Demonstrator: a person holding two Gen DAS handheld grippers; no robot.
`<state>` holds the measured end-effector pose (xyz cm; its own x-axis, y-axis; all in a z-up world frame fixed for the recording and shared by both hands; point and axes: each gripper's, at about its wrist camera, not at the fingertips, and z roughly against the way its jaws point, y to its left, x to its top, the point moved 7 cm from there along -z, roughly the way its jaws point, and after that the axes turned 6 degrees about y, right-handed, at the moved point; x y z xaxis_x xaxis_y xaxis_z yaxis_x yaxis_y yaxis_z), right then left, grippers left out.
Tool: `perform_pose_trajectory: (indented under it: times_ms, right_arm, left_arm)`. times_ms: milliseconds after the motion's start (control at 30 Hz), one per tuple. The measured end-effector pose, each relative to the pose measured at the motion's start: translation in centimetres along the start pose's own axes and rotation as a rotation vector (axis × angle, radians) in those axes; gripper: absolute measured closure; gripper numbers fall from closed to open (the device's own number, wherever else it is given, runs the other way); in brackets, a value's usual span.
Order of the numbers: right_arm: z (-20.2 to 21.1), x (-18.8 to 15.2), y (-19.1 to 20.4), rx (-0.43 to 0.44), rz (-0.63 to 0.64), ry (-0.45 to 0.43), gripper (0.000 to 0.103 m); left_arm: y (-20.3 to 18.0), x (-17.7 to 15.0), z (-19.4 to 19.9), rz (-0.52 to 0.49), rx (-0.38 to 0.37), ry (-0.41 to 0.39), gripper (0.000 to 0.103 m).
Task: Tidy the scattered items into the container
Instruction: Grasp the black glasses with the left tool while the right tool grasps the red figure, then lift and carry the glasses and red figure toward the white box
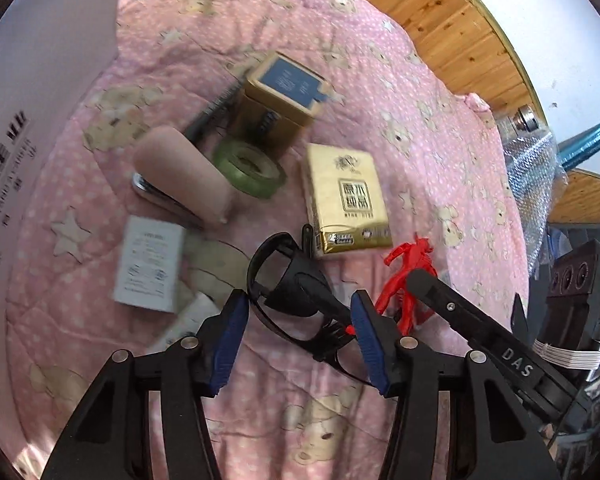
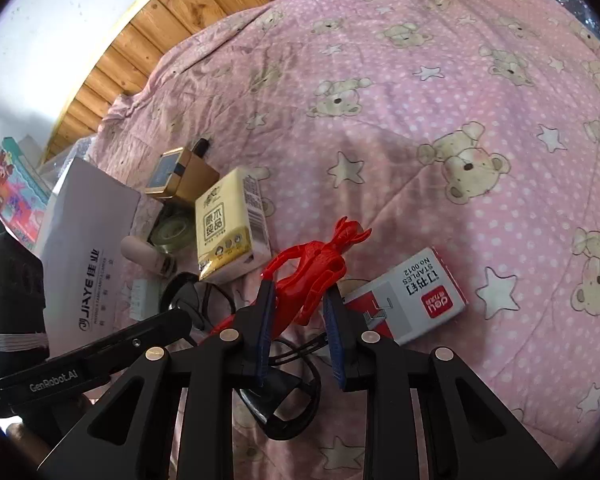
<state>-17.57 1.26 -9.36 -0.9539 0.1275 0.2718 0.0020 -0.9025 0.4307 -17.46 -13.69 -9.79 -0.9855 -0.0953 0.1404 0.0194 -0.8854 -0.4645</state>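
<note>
The left tongs (image 1: 300, 344) are nearest the lens, blue pads spread apart and straddling the black sunglasses (image 1: 288, 280), which lie on the pink bedspread (image 1: 380, 80). No pad touches the frame; this reads as a pre-grasp position, the frame centred in the gap so that closing would clamp it.

The right tongs (image 2: 300, 336) are clamped on the lower body of the red toy figure (image 2: 316, 264). The figure's head and arms project forward past the pad tips, which suggests a grip taken for carrying. In the left wrist view the right tool crosses just beside the left tongs, so both work the same spot.

The remaining items lie ahead of the left tongs: yellow tissue pack (image 1: 346, 196), green tape roll (image 1: 248, 168), pink stapler (image 1: 180, 176), gold tin (image 1: 280, 96) and white card (image 1: 148, 264). The staples box (image 2: 408, 296) lies just right of the right tongs.

The white box (image 2: 84, 248), judged to be the container, stands left of the items, well apart from both tongs.
</note>
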Motion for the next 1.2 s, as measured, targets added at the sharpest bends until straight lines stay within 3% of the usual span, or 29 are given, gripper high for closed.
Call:
perform_pose_trajectory:
  times_ms: [33, 67, 167, 467, 533, 700, 733, 833, 933, 1000, 1133, 1200]
  right_arm:
    - [0.3, -0.2, -0.4, 0.003, -0.009, -0.004, 0.078]
    - [0.8, -0.1, -0.7, 0.017, -0.027, -0.014, 0.087]
    - [2.9, 0.0, -2.0, 0.026, -0.074, -0.089, 0.092]
    - [5.1, 0.2, -5.1, -0.079, -0.075, -0.130, 0.092]
    - [5.2, 0.0, -5.4, -0.083, -0.074, -0.130, 0.092]
    - [6.1, -0.5, -5.7, -0.128, -0.049, -0.156, 0.092]
    - [6.3, -0.6, -5.8, -0.132, -0.046, -0.159, 0.092]
    - [5.9, -1.3, -5.6, -0.081, -0.038, -0.126, 0.092]
    - [5.3, -2.2, -4.9, 0.010, -0.035, -0.079, 0.092]
    - [5.3, -2.6, -4.6, -0.001, -0.012, -0.071, 0.092]
    - [4.3, -3.6, -4.4, 0.021, 0.008, -0.025, 0.092]
    - [3.7, -4.1, -4.2, 0.025, 0.025, -0.005, 0.092]
  left_arm:
    - [-0.3, 0.0, -0.3, -0.001, 0.001, 0.007, 0.049]
    - [-0.5, -0.1, -0.6, -0.003, 0.002, 0.013, 0.049]
    - [-1.0, 0.1, -1.2, -0.008, 0.019, 0.014, 0.049]
    - [-0.7, -0.3, 0.2, 0.057, 0.066, 0.000, 0.057]
    - [-1.4, -0.8, 0.9, 0.053, 0.082, -0.003, 0.050]
    - [-2.3, -2.1, 1.8, 0.101, 0.100, -0.024, 0.049]
    - [-2.6, -2.1, 1.5, 0.091, 0.099, -0.018, 0.044]
    - [-3.7, -1.2, 0.4, 0.036, 0.076, -0.011, 0.041]
    - [-5.1, 1.5, 0.8, -0.063, 0.070, -0.101, 0.044]
    - [-4.8, 1.9, 1.7, -0.040, 0.072, -0.102, 0.043]
    - [-5.0, -0.4, 3.2, -0.034, 0.099, -0.109, 0.036]
    - [-6.1, -1.6, 1.7, -0.047, 0.094, -0.063, 0.036]
